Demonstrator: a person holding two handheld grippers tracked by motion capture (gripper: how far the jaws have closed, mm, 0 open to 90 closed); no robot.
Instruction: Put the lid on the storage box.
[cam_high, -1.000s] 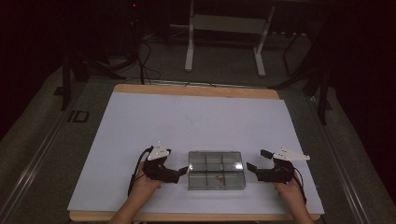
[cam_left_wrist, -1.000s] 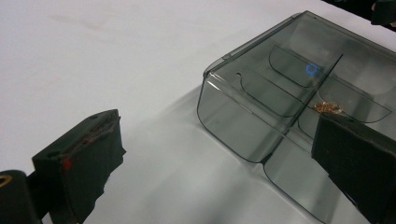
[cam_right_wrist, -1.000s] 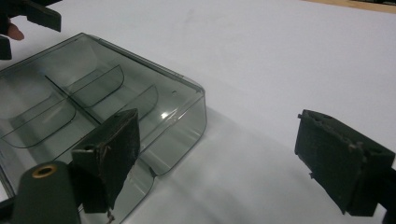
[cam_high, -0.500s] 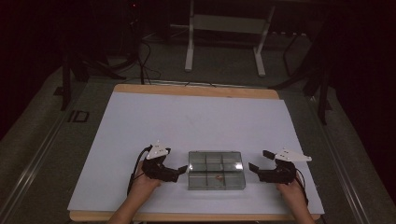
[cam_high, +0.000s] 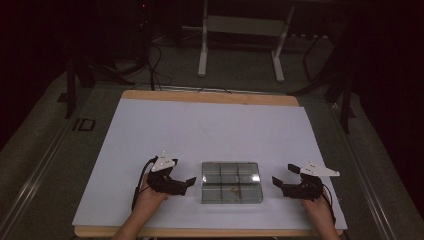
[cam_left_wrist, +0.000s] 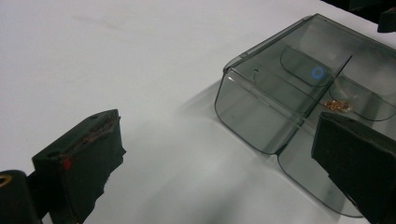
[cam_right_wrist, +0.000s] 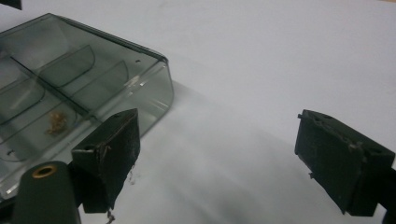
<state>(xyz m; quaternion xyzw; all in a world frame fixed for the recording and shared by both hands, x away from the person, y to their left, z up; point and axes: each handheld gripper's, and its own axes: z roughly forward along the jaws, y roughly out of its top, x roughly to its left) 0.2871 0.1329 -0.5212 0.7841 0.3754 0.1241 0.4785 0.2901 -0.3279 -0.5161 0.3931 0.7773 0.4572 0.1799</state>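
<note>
A clear grey plastic box with several compartments lies on the white table near its front edge. A small clump of gold-coloured bits rests in one compartment. My left gripper sits just left of the box, open, with nothing between its jaws. On the other side of the box, a short way off, my right gripper is open too and holds nothing. Both point inward toward the box.
The white sheet covers a wooden table top and spreads bare behind the box. Beyond the far edge a white metal stand and dark cables sit on the floor.
</note>
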